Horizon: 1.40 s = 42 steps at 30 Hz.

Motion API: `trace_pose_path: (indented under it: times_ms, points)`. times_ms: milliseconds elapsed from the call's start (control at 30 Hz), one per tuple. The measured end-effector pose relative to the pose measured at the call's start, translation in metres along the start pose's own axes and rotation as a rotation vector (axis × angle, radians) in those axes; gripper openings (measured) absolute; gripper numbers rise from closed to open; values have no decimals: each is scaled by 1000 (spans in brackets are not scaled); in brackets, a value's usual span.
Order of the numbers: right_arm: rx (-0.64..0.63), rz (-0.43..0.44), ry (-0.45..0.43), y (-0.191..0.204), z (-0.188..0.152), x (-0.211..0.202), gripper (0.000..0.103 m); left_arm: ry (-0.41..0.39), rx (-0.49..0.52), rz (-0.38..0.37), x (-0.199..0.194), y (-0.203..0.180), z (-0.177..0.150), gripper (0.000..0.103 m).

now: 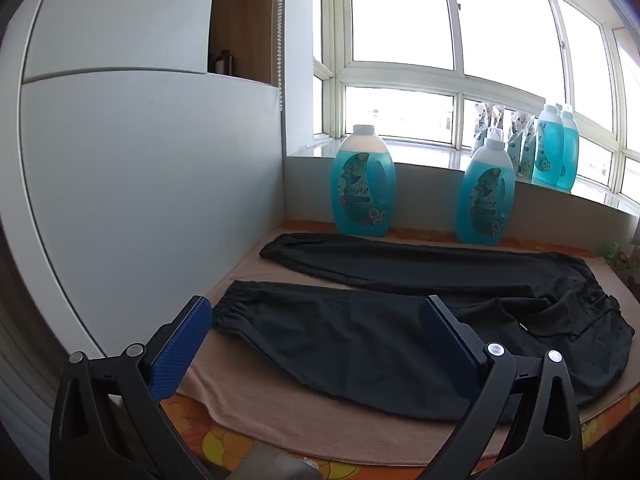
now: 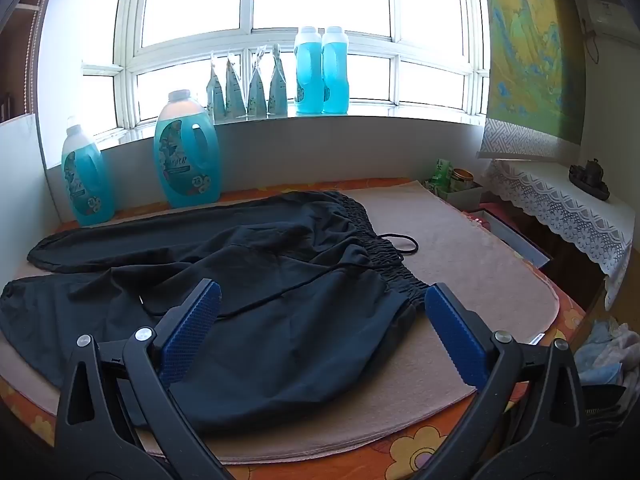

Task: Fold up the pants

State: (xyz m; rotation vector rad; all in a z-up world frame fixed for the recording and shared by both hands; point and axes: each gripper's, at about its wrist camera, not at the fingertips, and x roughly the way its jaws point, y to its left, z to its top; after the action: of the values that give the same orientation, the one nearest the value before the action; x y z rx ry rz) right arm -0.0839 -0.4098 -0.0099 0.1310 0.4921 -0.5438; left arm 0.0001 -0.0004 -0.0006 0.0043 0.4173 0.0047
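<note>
Lying crumpled, black cloth pants (image 2: 248, 280)

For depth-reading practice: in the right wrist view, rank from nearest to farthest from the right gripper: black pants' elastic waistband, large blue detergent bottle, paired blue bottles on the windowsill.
1. Black pants' elastic waistband, just ahead.
2. Large blue detergent bottle, left, on table.
3. Paired blue bottles, on windowsill behind.

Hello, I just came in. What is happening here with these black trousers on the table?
A person holds a gripper in each hand and is about to fold the black pants, which lie spread flat on a beige mat. The left gripper hovers over the near leg's cuff, the right gripper over the elastic waistband. Both sets of jaws stand open and hold nothing. No fold is made yet.
</note>
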Motion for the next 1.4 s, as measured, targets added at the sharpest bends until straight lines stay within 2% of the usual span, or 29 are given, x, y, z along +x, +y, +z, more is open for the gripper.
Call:
trace_pose_path:
  times_ms: [333, 1400]
  points:
    - [-1, -1, -7, -1, -2, -1, 103, 6, -18, -8, 1, 14, 2, 103]
    - [-30, -19, -22, 3, 11, -2, 103, 20, -3, -21, 11, 1, 5, 103]
